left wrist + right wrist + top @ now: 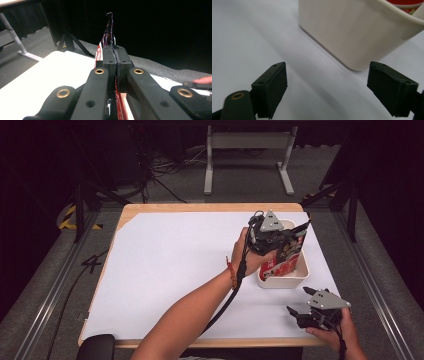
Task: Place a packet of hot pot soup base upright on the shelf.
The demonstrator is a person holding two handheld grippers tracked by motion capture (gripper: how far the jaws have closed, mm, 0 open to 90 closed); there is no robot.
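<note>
**Hand-held grippers at a white bin: left clamped on a packet, right wide open**

Left hand-held gripper [294, 236] is seen in the high view over the white bin [301, 279], at the right of the tabletop [175, 265]. Its jaws are pressed together on a flat red packet [287, 260], which stands on edge, tilted, with its lower part inside the bin. In the left gripper view the packet [109, 32] is shown edge-on as a thin strip rising above the closed jaws of the gripper [116, 53]; its printing is too small and blurred to be read. The lower end of the packet is hidden by the bin wall and by the left hand [250, 257].

The right hand-held gripper [295, 312] is held low near the tabletop's front edge, just beside the bin's near corner, with its jaws spread wide and nothing between them. In the right gripper view [327, 87] the rounded corner of the bin [352, 37] is seen close ahead, apart from both jaws, and a sliver of red is visible over its rim.

A white sheet is seen covering most of the wooden tabletop. Beyond it, a grey table frame [247, 155], loose cables [160, 170] and black stand legs [87, 195] are seen on the grey floor, the background being too dark to be made out.
</note>
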